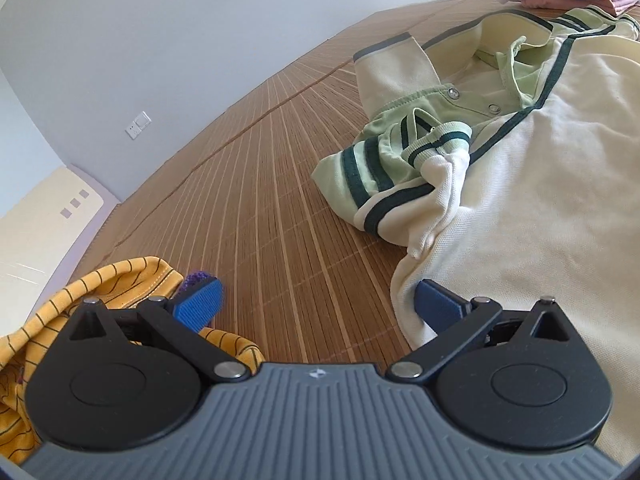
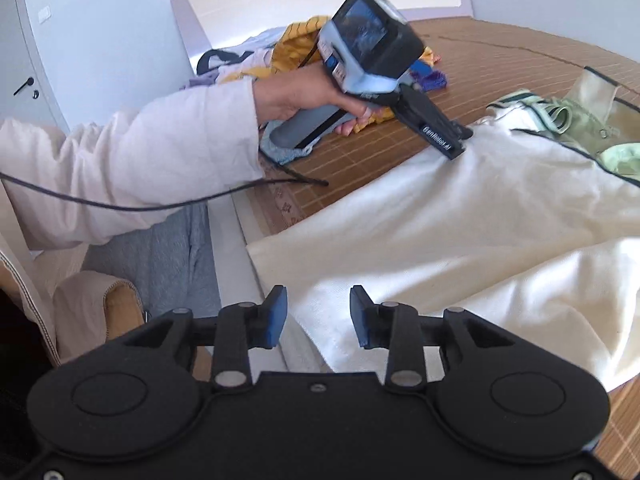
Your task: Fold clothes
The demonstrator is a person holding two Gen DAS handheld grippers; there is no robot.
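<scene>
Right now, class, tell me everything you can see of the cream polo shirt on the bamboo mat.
The cream polo shirt lies spread, rumpled, on the bamboo mat. It looks like pique knit, with dark green piping, a pale green collar and placket with metal snaps, and striped cuffs. One sleeve is crumpled beside the collar. The left gripper, jaws wide, touches its side edge; the right gripper, jaws open, hovers at its hem.
</scene>
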